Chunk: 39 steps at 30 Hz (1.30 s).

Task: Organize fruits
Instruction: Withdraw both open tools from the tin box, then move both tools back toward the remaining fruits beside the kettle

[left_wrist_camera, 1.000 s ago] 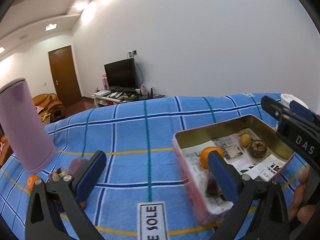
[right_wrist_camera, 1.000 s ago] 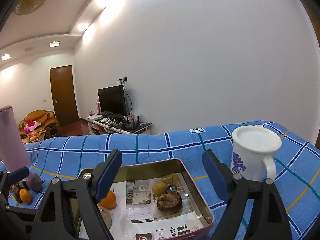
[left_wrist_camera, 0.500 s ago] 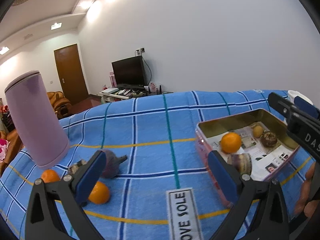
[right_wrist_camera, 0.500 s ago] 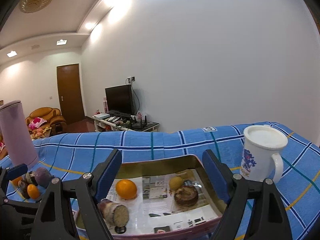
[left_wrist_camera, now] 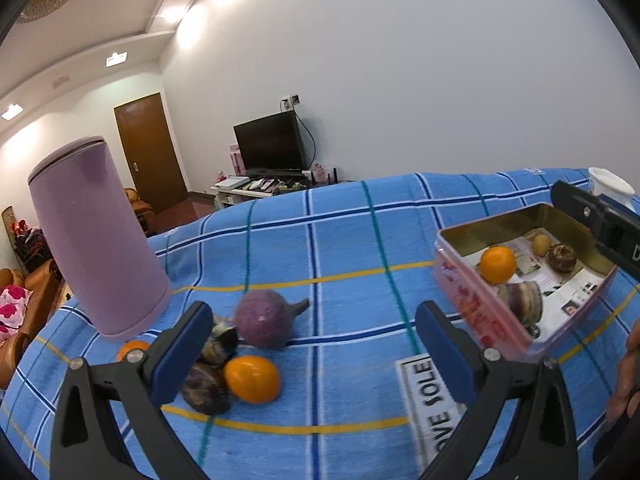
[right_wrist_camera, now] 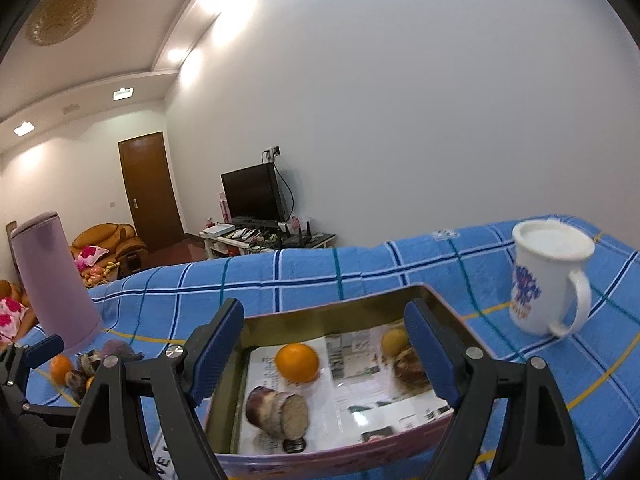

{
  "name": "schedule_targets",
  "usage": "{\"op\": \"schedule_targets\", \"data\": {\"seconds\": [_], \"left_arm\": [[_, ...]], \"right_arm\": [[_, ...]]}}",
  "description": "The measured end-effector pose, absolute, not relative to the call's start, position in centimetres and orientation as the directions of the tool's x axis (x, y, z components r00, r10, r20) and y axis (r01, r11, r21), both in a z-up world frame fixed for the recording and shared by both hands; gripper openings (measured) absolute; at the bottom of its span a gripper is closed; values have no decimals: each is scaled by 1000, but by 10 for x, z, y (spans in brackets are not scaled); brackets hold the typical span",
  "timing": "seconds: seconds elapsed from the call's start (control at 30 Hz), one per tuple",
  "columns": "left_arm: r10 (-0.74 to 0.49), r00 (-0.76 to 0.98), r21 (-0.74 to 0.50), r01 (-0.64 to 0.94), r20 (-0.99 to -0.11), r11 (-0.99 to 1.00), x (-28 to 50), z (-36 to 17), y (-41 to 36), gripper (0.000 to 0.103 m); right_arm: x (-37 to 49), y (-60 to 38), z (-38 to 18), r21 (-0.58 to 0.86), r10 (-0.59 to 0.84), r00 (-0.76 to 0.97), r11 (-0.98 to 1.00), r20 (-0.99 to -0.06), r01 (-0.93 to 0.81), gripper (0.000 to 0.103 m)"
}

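Left claw (left_wrist_camera: 312, 336) wide, nothing between pads, above blue plaid cloth (left_wrist_camera: 344, 248). Ahead on the cloth, loose pile: purple fruit (left_wrist_camera: 264, 322), orange (left_wrist_camera: 252, 378), dark fruits (left_wrist_camera: 206, 388), second orange (left_wrist_camera: 130, 349) at base of lilac canister (left_wrist_camera: 96, 240). Right claw (right_wrist_camera: 324, 348) wide, empty, over tin box (right_wrist_camera: 320, 312). In the box on newsprint: orange (right_wrist_camera: 297, 362), cut brown piece (right_wrist_camera: 278, 412), small yellow fruit (right_wrist_camera: 394, 340), brown fruit (right_wrist_camera: 408, 364). White mug (right_wrist_camera: 548, 276) right of box.

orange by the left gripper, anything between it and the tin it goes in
Nothing visible. From the orange to the tin lies only bare blue cloth; the white label lies flat beside that line. The open left gripper holds nothing.
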<state>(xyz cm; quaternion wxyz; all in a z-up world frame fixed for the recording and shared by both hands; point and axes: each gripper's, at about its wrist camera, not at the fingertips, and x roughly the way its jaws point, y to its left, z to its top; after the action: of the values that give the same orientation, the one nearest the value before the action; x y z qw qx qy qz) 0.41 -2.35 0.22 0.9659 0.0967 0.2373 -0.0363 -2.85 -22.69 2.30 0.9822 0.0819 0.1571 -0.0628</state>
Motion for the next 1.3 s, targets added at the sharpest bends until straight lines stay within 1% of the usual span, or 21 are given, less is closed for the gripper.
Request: {"op": "schedule_targets", "data": {"seconds": [0.17, 0.43, 0.63, 0.73, 0.93, 1.07, 1.17, 1.23, 1.27, 1.3], "left_arm": [[-12, 880, 167, 103, -474, 981, 9, 1, -2, 103], [25, 870, 145, 53, -492, 988, 21, -1, 41, 103], [44, 835, 115, 24, -549, 993, 36, -7, 82, 103], [45, 813, 97, 14, -581, 995, 43, -9, 105, 103], [38, 785, 47, -11, -618, 999, 51, -11, 148, 103], [33, 763, -3, -46, -645, 999, 56, -13, 171, 103], [9, 759, -38, -45, -651, 998, 58, -14, 178, 103], [7, 752, -32, -38, -659, 999, 61, -16, 176, 103], [10, 748, -24, -35, -663, 999, 62, -17, 174, 103], [12, 746, -17, -32, -666, 999, 63, -18, 174, 103]], "right_arm": [[-22, -212, 17, 170, -74, 927, 975, -367, 145, 84], [-11, -170, 10, 165, -17, 914, 982, -406, 91, 84], [-2, -133, 7, 149, 39, 901, 988, -432, 29, 84], [4, -113, 4, 144, 84, 884, 989, -461, -19, 84], [13, -71, -2, 108, 161, 840, 987, -519, -123, 84], [23, -46, -13, 110, 223, 772, 974, -595, -197, 83], [28, -29, -19, 98, 245, 741, 967, -625, -236, 83], [34, -19, -23, 72, 233, 719, 966, -655, -247, 77], [37, -15, -25, 69, 231, 707, 966, -668, -250, 71], [40, -12, -28, 74, 237, 694, 964, -679, -256, 69]]}}
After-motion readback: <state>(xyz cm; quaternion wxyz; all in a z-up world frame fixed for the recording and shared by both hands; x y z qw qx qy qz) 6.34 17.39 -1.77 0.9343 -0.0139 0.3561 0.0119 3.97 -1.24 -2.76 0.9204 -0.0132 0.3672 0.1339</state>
